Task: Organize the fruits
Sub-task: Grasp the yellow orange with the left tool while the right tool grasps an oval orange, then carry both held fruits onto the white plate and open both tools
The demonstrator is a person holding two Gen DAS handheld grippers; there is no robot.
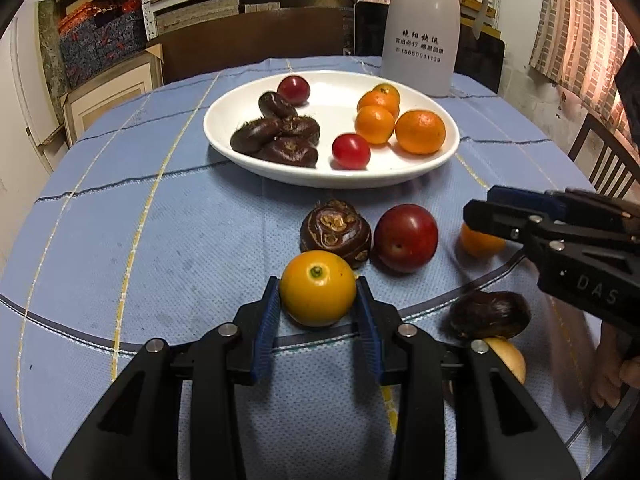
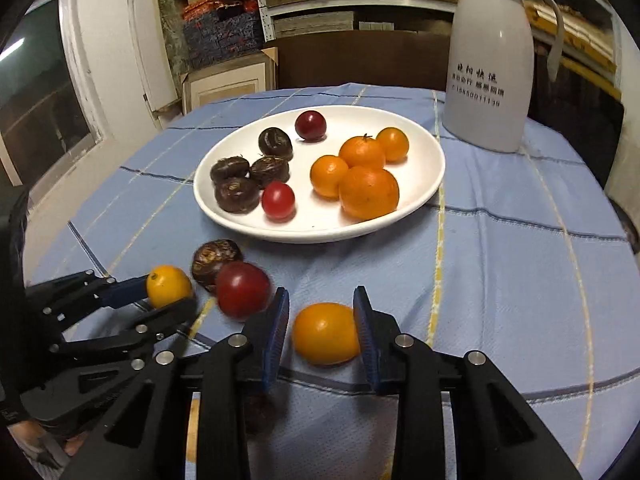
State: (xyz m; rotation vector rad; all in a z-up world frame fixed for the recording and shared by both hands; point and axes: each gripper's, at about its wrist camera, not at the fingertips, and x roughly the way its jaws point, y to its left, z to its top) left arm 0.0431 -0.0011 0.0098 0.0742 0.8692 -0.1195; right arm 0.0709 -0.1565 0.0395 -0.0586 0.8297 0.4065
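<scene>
A small yellow-orange citrus [image 1: 318, 294] lies on the blue cloth, and both blue pads of my left gripper [image 1: 318, 282] press its sides. The right wrist view shows that same left gripper [image 2: 168, 294] and citrus [image 2: 168, 285] at lower left. My right gripper [image 2: 322, 292] straddles a second orange citrus [image 2: 326, 334]; the right pad touches it and a thin gap shows at the left pad. The white plate [image 1: 240, 152] holds several dark water chestnuts, two red fruits and several oranges. Loose on the cloth lie a water chestnut [image 1: 335, 232] and a red plum [image 1: 406, 237].
Another dark chestnut [image 1: 490, 314] and a pale yellow fruit [image 1: 510, 356] lie near the table's front right edge. A white jug [image 1: 422, 28] stands behind the plate. A wooden chair [image 1: 604, 164] is off to the right, with shelves of boxes beyond.
</scene>
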